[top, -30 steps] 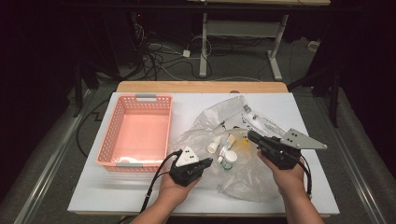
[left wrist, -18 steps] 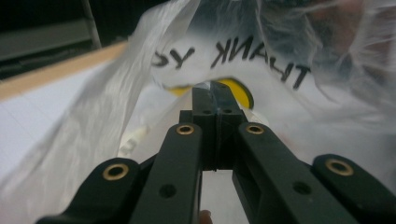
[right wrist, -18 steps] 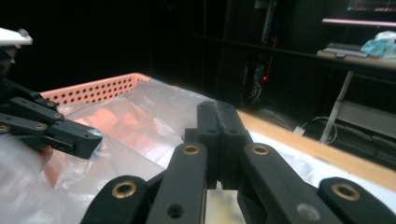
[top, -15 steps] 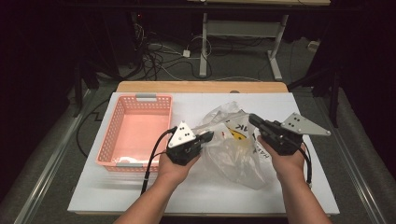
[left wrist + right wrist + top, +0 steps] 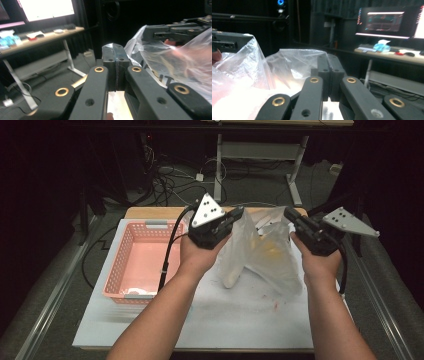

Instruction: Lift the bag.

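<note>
A clear plastic bag [image 5: 260,250] hangs above the white table [image 5: 240,320], stretched between both grippers. Yellowish and white items show dimly through its film. My left gripper [image 5: 239,211] is shut on the bag's left top edge, and my right gripper [image 5: 288,212] is shut on its right top edge. In the left gripper view the jaws [image 5: 115,47] are pressed together with film at their tips, and the bag [image 5: 175,65] spreads to the right. In the right gripper view the jaws [image 5: 328,57] are likewise closed, with the bag [image 5: 249,75] billowing to the left.
A pink plastic basket [image 5: 135,265] stands on the left part of the table, with nothing visible inside it. Small crumbs lie on the table under the bag. Beyond the table are a desk frame [image 5: 260,155] and cables on the floor.
Both hands have risen and carried the bag up off the table. It lay crumpled on the surface before and now hangs spread between the two grippers.
</note>
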Demonstrator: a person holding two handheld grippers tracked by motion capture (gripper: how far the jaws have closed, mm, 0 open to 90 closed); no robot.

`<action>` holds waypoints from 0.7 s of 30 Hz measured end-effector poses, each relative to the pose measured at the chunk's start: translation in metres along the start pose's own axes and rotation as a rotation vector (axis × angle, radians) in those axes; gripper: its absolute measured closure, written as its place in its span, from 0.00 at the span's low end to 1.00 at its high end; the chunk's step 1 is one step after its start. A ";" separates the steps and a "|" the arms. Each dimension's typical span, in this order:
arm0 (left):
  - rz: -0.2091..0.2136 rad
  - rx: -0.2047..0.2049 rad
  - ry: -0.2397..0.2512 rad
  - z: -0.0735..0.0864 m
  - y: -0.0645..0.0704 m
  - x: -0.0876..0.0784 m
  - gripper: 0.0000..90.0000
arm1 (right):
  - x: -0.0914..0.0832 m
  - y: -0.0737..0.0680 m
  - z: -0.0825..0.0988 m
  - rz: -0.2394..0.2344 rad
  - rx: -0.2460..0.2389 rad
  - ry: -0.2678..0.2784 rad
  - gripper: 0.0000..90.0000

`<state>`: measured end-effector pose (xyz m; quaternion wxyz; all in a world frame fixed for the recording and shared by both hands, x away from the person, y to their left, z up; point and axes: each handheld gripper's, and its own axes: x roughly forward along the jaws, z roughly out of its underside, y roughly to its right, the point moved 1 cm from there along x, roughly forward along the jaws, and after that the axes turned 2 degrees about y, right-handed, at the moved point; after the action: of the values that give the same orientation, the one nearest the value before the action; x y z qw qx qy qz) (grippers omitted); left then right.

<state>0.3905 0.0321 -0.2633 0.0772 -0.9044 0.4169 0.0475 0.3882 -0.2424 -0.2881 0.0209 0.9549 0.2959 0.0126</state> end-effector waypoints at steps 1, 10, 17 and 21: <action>-0.009 0.006 0.002 -0.007 -0.002 0.003 0.99 | 0.000 0.003 -0.005 0.009 0.001 0.005 1.00; -0.063 0.044 0.064 -0.057 -0.018 0.016 0.99 | -0.013 0.024 -0.057 0.086 -0.033 0.101 1.00; -0.107 0.055 -0.011 -0.037 -0.026 0.031 0.98 | -0.013 0.033 -0.046 0.109 -0.025 0.076 1.00; -0.106 0.016 -0.078 -0.007 -0.033 0.036 0.98 | -0.008 0.035 -0.018 0.110 -0.006 0.021 1.00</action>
<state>0.4394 0.0250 -0.2586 0.1028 -0.9220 0.3657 0.0754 0.4010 -0.2752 -0.2683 0.0200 0.9695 0.2431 0.0247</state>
